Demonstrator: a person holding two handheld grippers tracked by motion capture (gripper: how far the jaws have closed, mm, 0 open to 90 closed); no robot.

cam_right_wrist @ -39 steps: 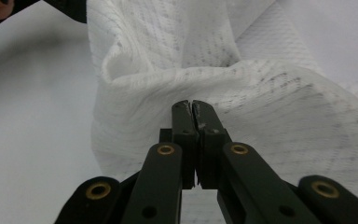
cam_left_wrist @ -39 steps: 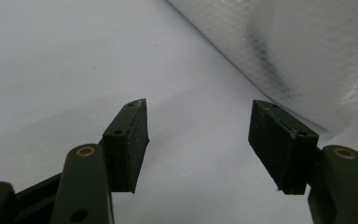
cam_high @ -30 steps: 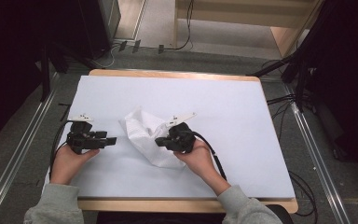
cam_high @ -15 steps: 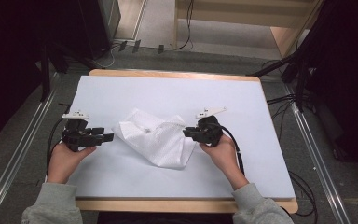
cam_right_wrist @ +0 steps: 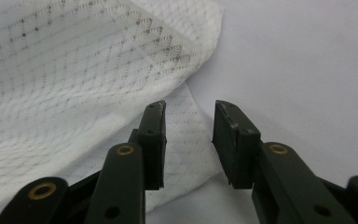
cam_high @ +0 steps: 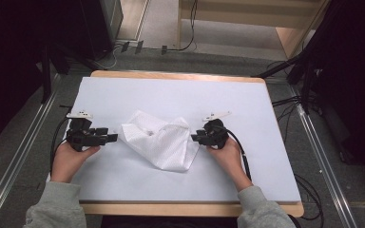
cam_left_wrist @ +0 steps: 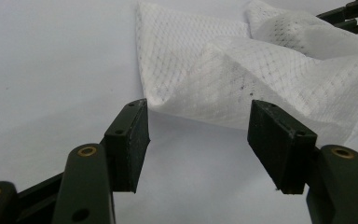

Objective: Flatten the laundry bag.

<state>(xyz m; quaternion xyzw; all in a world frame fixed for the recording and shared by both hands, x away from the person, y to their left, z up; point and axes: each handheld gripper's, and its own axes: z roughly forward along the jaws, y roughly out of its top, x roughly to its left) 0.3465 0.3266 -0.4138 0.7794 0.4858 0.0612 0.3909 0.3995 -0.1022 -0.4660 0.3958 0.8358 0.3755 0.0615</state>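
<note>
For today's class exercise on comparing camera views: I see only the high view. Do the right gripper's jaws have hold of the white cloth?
Observer: No. In the right gripper view, the right gripper has its jaws apart. They have just been opening. A thin edge of the white cloth lies between them, unpressed.
Operator: And the left gripper?
Observer: The left gripper has its jaws wide open. The cloth's folded edge is just ahead of them, not between them.
Operator: What is the cloth's surface like?
Observer: It has a quilted diamond pattern with small dark specks.
</note>
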